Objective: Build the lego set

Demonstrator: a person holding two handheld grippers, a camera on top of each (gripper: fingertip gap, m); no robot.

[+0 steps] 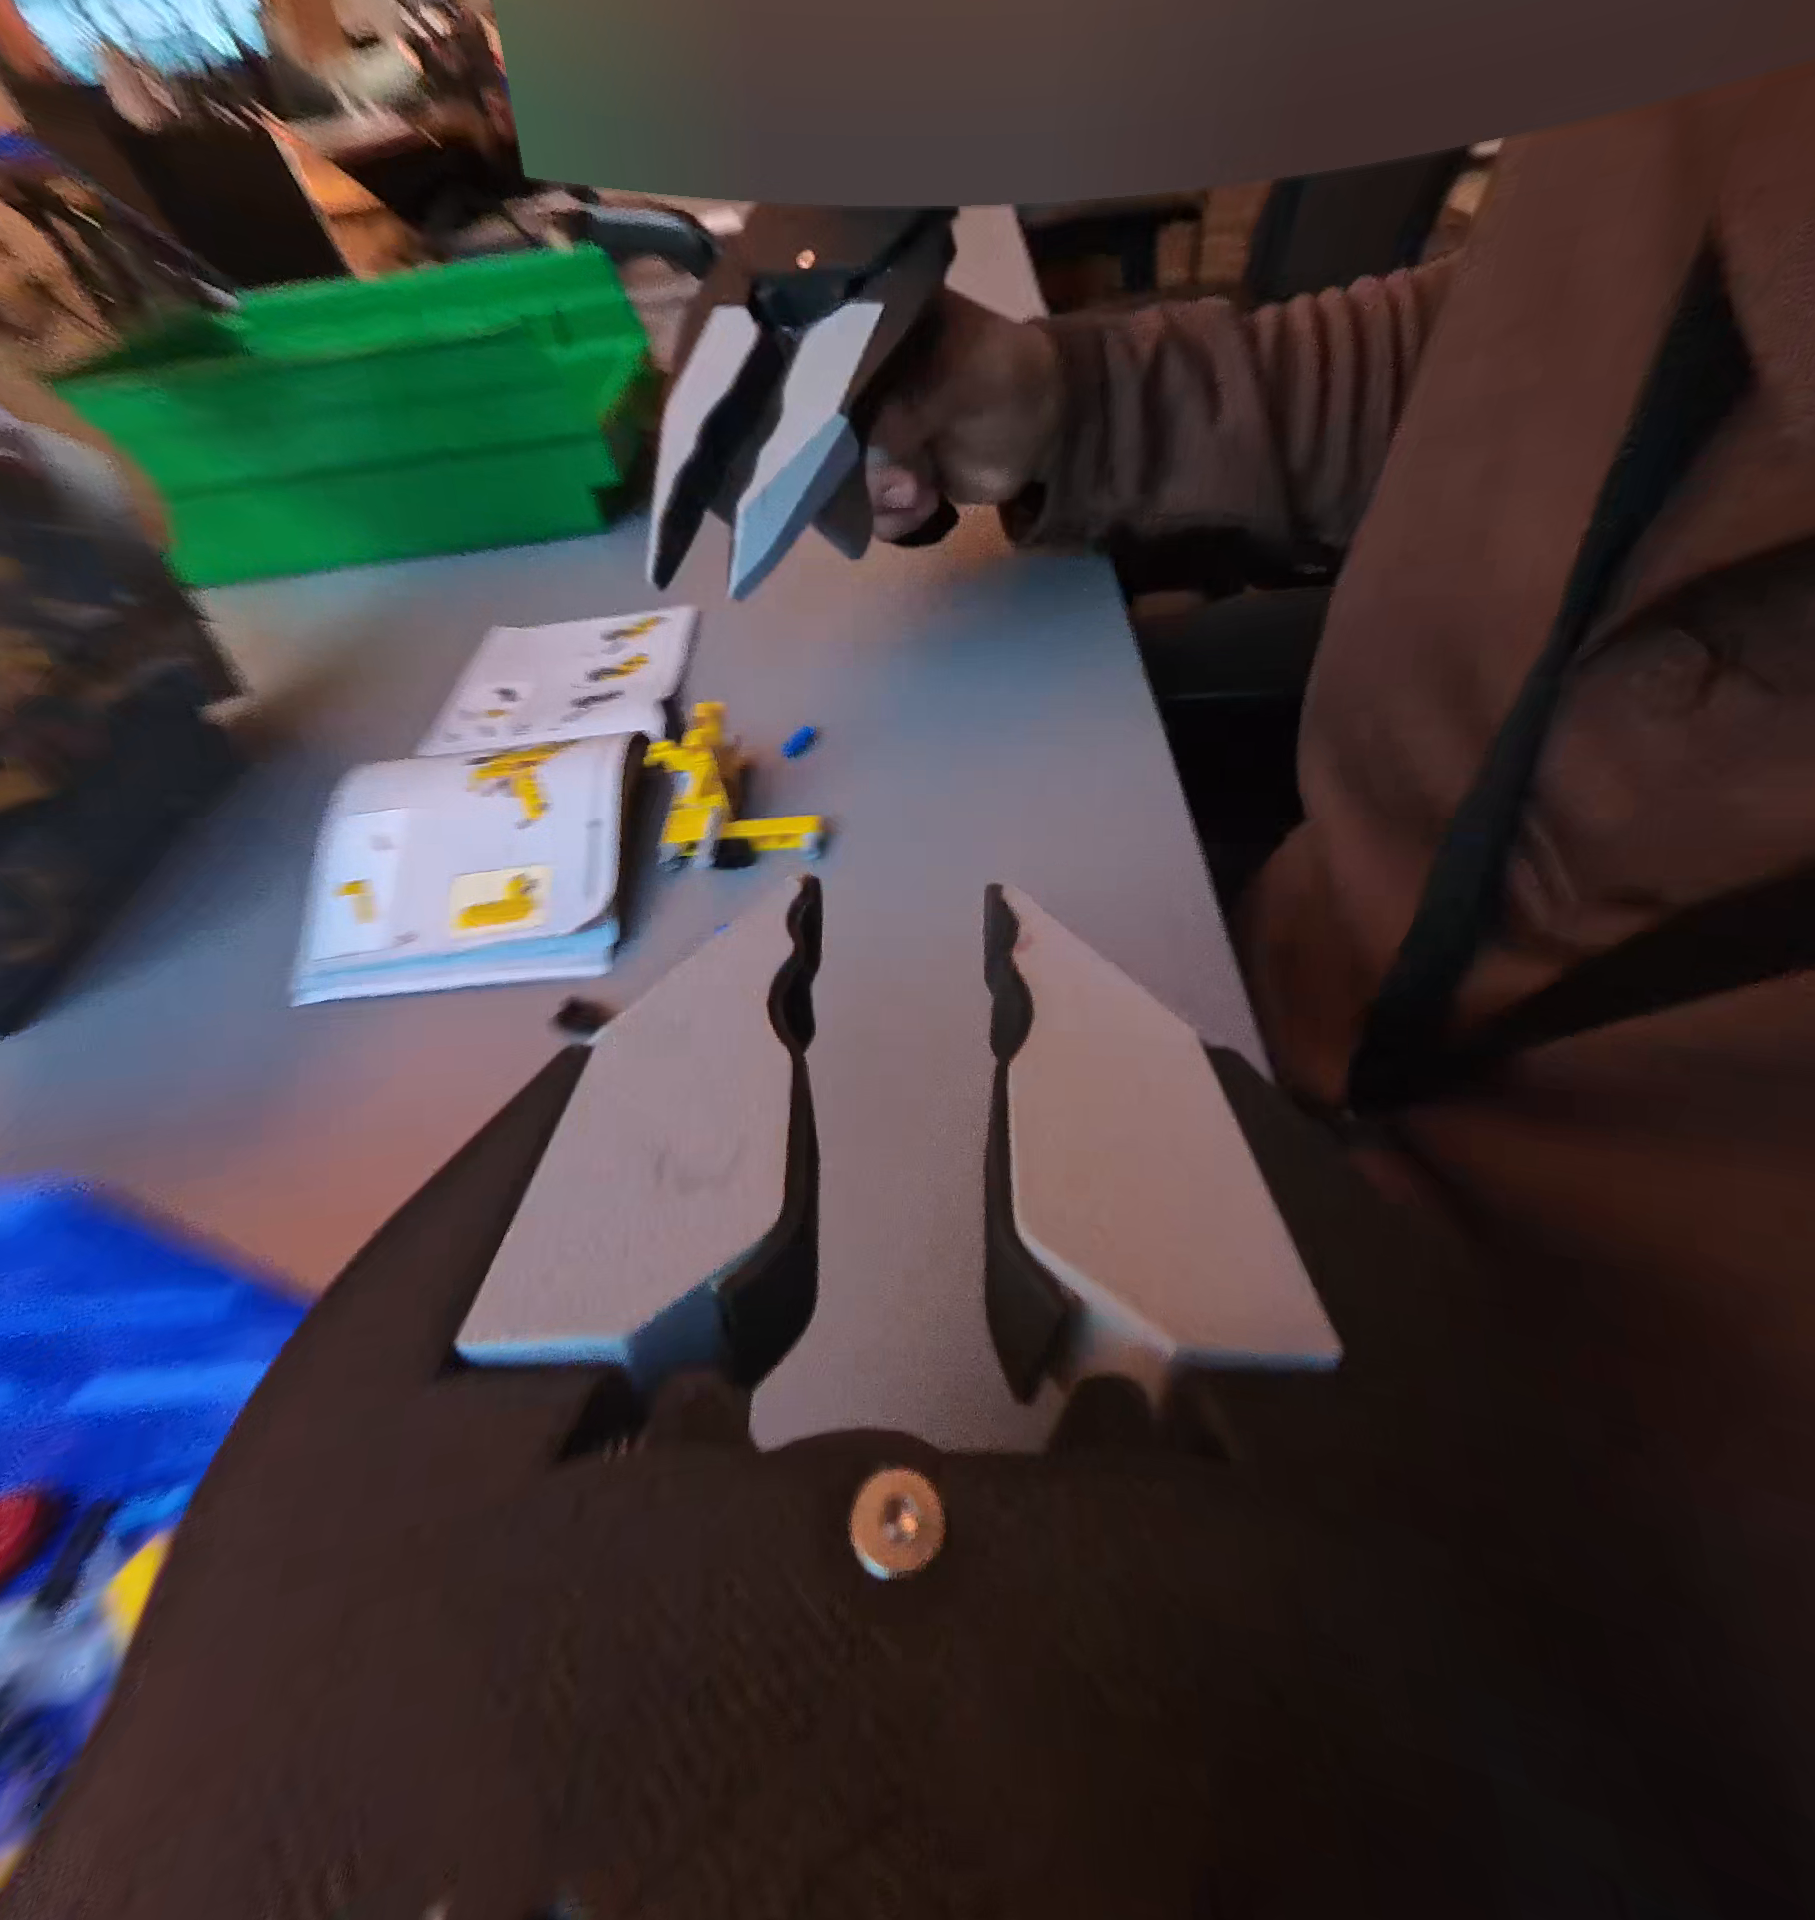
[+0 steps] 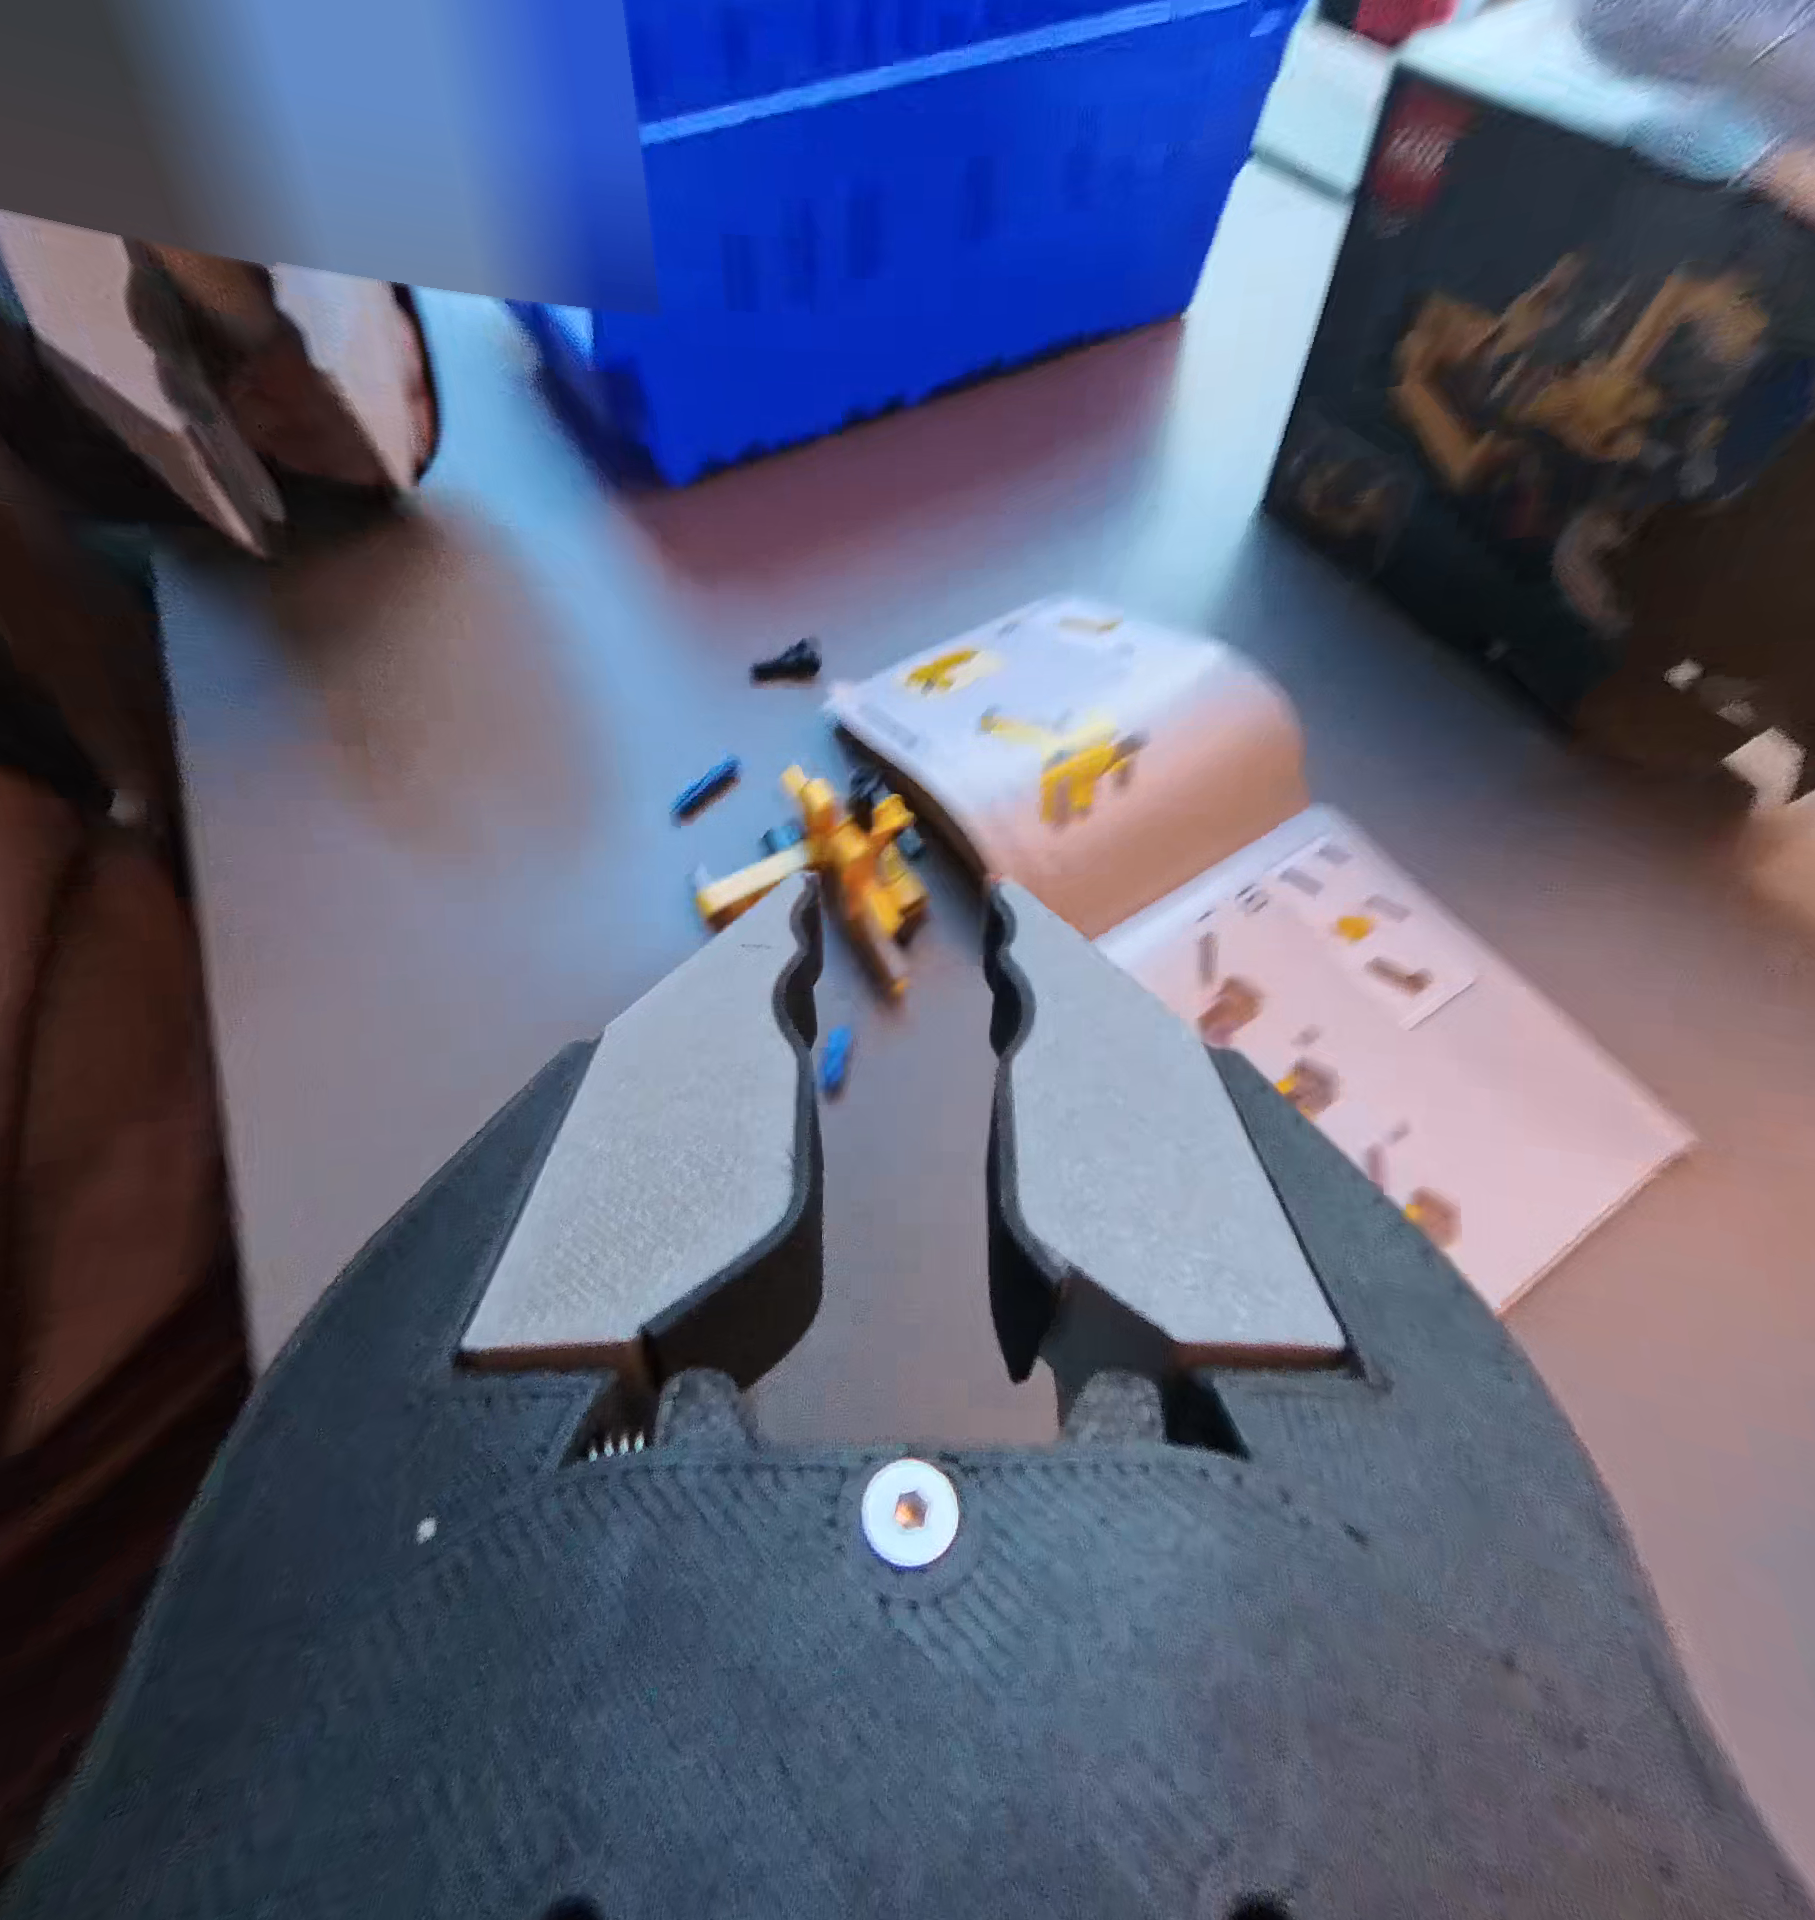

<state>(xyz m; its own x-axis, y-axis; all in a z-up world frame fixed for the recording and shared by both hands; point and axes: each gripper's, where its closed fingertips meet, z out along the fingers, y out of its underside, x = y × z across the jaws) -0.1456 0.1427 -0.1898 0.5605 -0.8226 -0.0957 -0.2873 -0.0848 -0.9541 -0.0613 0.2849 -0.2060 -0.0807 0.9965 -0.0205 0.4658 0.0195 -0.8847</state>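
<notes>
A small yellow brick model [image 2: 856,868] is lying on the grey table [image 1: 944,727], tight against the curled edge of an open instruction booklet [image 1: 477,862]. The right gripper [image 2: 901,904] is hovering above the model with its jaws spread and nothing between the pads; in the right wrist view the model shows through the gap at the fingertips, lower down on the table. The left gripper [image 1: 903,902] is hanging just short of the model, on the side away from the booklet's far page, its jaws likewise spread over bare tabletop.

Loose pieces are sitting around the model: a blue pin [image 2: 705,787] and a black pin [image 2: 784,661] on the side away from the booklet, and another blue pin [image 2: 836,1058] showing between the right gripper's fingers.

Beyond the booklet from the model a dark printed box [image 2: 1568,416] is standing upright. A blue crate [image 2: 913,239] is sitting farther off past the black pin; the left wrist view is catching red, black and yellow pieces inside it, too blurred to name. A green crate [image 1: 383,416] is resting past the booklet's flat page, its contents hidden. A person's hand [image 1: 960,416] in a brown sleeve [image 1: 1225,416] is gripping the right gripper.
</notes>
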